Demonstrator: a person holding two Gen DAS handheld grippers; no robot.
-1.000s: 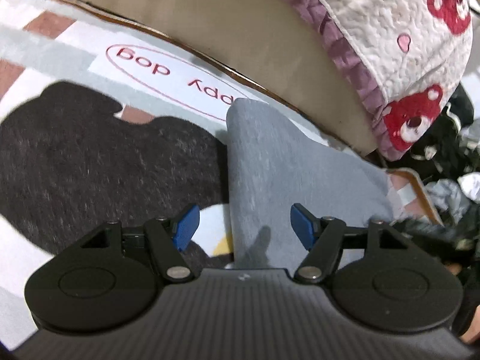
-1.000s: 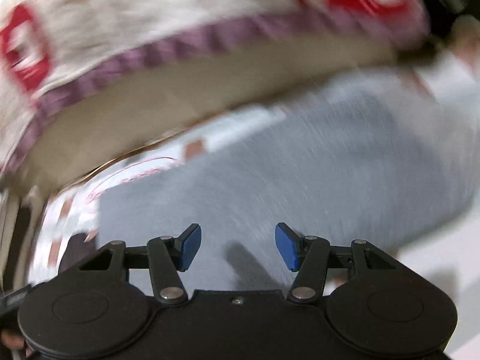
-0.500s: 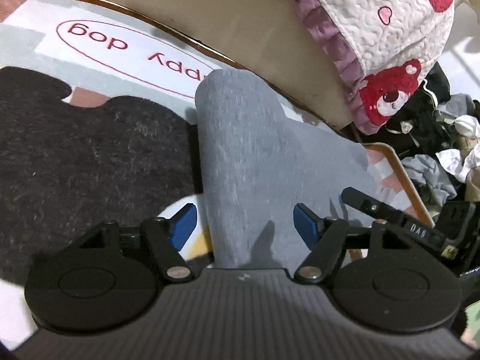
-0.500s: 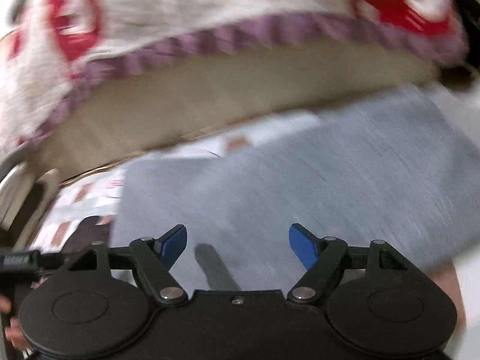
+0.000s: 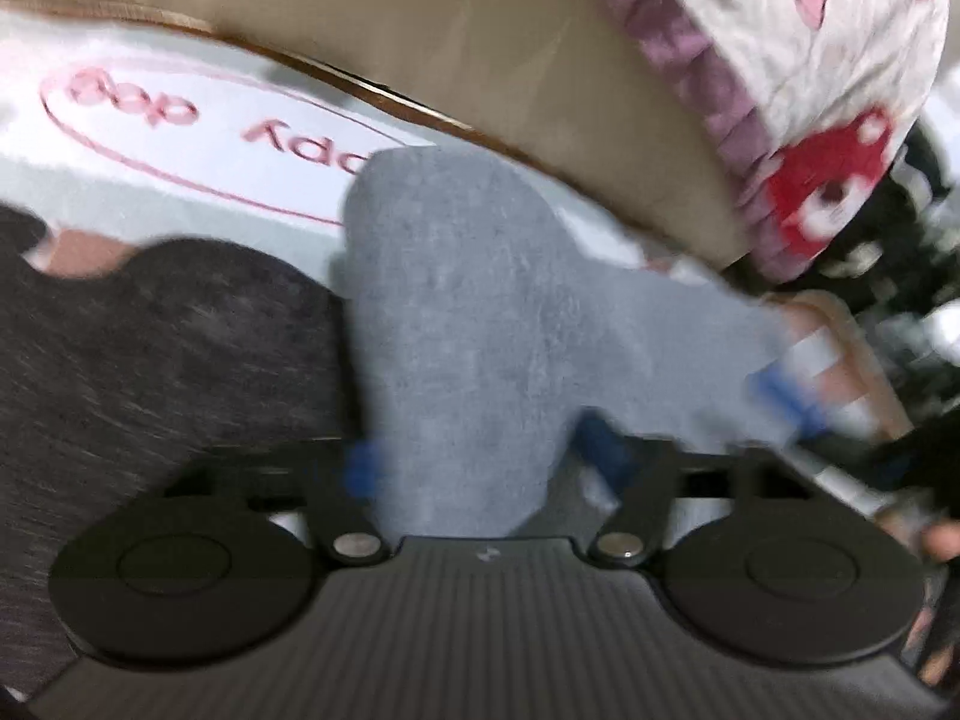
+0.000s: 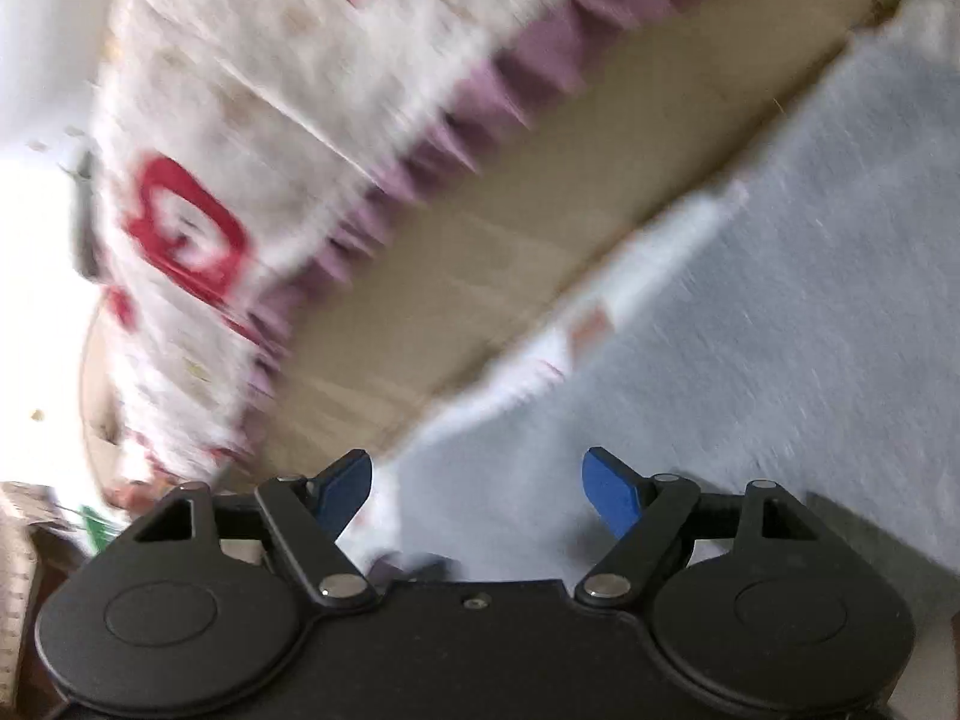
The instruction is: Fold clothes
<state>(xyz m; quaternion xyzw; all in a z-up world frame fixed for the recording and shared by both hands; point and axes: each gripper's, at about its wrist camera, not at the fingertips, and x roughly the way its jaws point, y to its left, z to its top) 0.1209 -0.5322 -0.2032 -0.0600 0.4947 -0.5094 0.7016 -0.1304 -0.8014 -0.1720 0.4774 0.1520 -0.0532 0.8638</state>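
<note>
Grey garment (image 5: 480, 324): soft grey fabric, lying flat on the printed rug (image 5: 180, 180); one narrow part runs away from the left wrist camera toward the bed base (image 5: 480, 60), a wider part spreads to the right. In the right wrist view the same grey garment (image 6: 780, 300) fills the right half of the frame, reaching up to the bed base (image 6: 510, 240).

Left gripper (image 5: 480, 468): blue pads spread wide, straddling the near end of the garment's narrow part; fabric lies between the fingers, not pinched. Frame blurred.

Right gripper (image 6: 477, 492): blue pads spread apart, over the garment's near edge; nothing pinched. It also shows as a blurred blue and black shape (image 5: 798, 402) at the right of the left wrist view, at the garment's far right edge.

Rug: white and pale grey, red oval with lettering, large dark patch (image 5: 150, 360) to the left of the garment.

Quilt (image 5: 810, 60): white, red bear print, purple frill, hanging over the bed base.

Pile of dark clothes (image 5: 900, 240): far right, blurred.
</note>
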